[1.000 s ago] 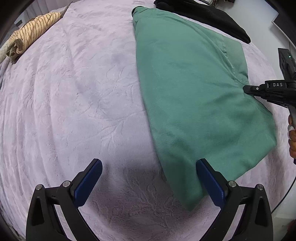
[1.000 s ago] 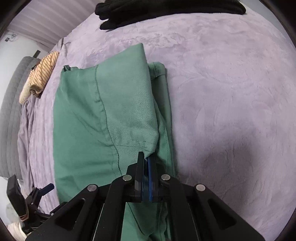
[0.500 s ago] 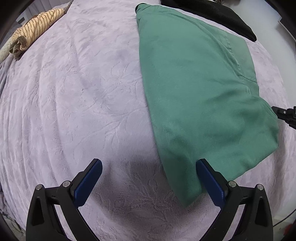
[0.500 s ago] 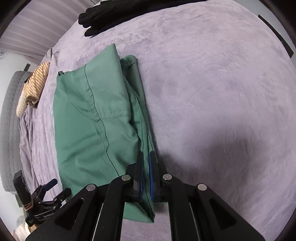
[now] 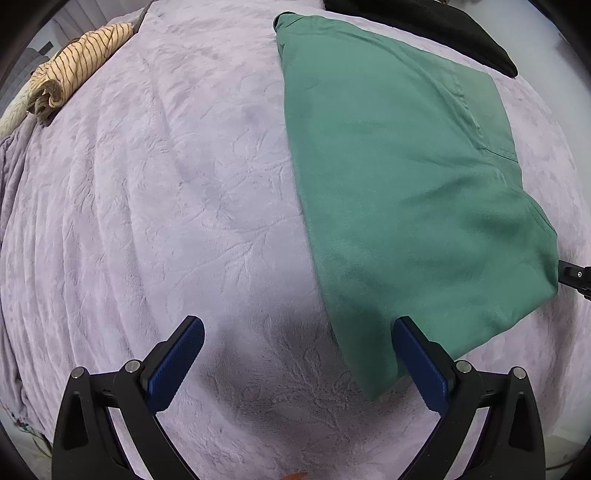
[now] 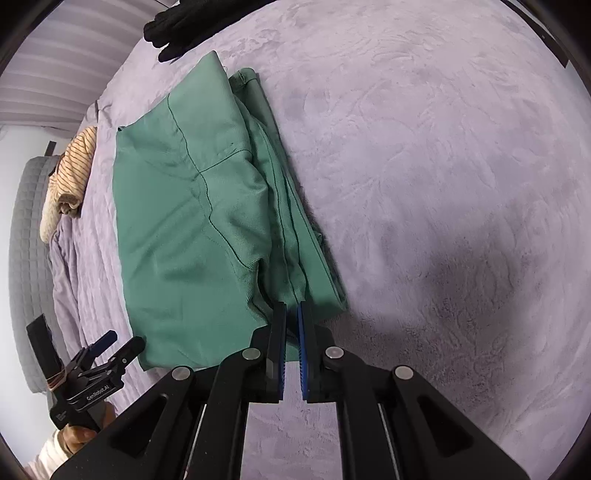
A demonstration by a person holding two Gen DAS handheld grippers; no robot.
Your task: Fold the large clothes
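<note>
A folded green garment (image 5: 406, 177) lies flat on the lilac bedspread (image 5: 166, 221). It also shows in the right wrist view (image 6: 207, 229), with stacked folded edges on its right side. My left gripper (image 5: 295, 354) is wide open and empty, above the bedspread at the garment's near left corner. My right gripper (image 6: 291, 325) has its jaws nearly closed with a thin gap, at the garment's near edge; no cloth is held between them. The left gripper also shows in the right wrist view (image 6: 118, 343). The right gripper's tip shows in the left wrist view (image 5: 574, 277).
A striped beige garment (image 5: 70, 66) lies rolled at the far left of the bed. A black garment (image 5: 443, 26) lies at the far edge behind the green one. A grey headboard (image 6: 26, 258) stands at the left.
My right gripper has let go of the green garment's edge, drawn back toward the near edge and opened slightly. The lifted flap now lies flat. The left gripper has stayed open.
</note>
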